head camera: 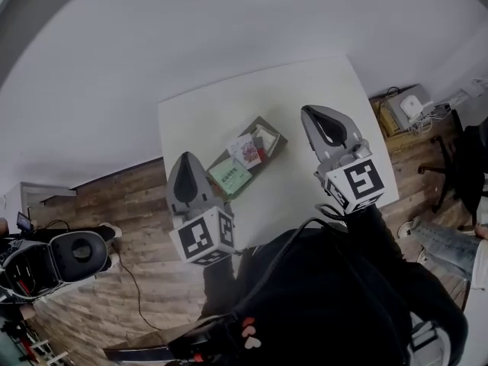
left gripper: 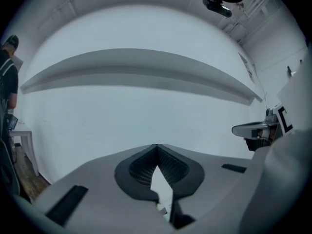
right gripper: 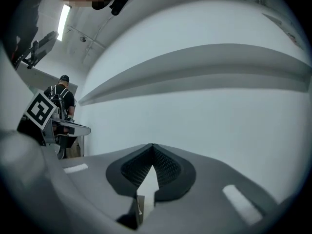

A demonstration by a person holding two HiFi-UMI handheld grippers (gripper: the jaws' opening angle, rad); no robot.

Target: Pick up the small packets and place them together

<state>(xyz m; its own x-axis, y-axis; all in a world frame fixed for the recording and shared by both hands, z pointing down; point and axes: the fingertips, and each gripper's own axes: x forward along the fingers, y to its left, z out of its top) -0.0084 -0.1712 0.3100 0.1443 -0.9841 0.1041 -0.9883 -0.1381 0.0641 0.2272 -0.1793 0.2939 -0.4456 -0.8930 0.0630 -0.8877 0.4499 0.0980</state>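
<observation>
Several small packets lie in a shallow brown tray (head camera: pixel 279 137) in the middle of the white table (head camera: pixel 305 82): a green one (head camera: pixel 229 175), a pink-and-white one (head camera: pixel 245 151) and a pale one (head camera: pixel 264 137). My left gripper (head camera: pixel 185 157) hovers at the tray's near-left corner. Its jaws are shut with nothing in them. My right gripper (head camera: pixel 308 110) hangs just right of the tray, also shut and empty. Both gripper views face the plain wall, with the left gripper (left gripper: pixel 157 146) and right gripper (right gripper: pixel 152 145) meeting at their tips. No packet shows in either.
The table's front edge runs close to my body. Wooden floor lies all round, with a dark round machine (head camera: pixel 72 254) at the left and boxes with cables (head camera: pixel 404 109) at the right. A person (right gripper: pixel 61 94) stands far off by the wall.
</observation>
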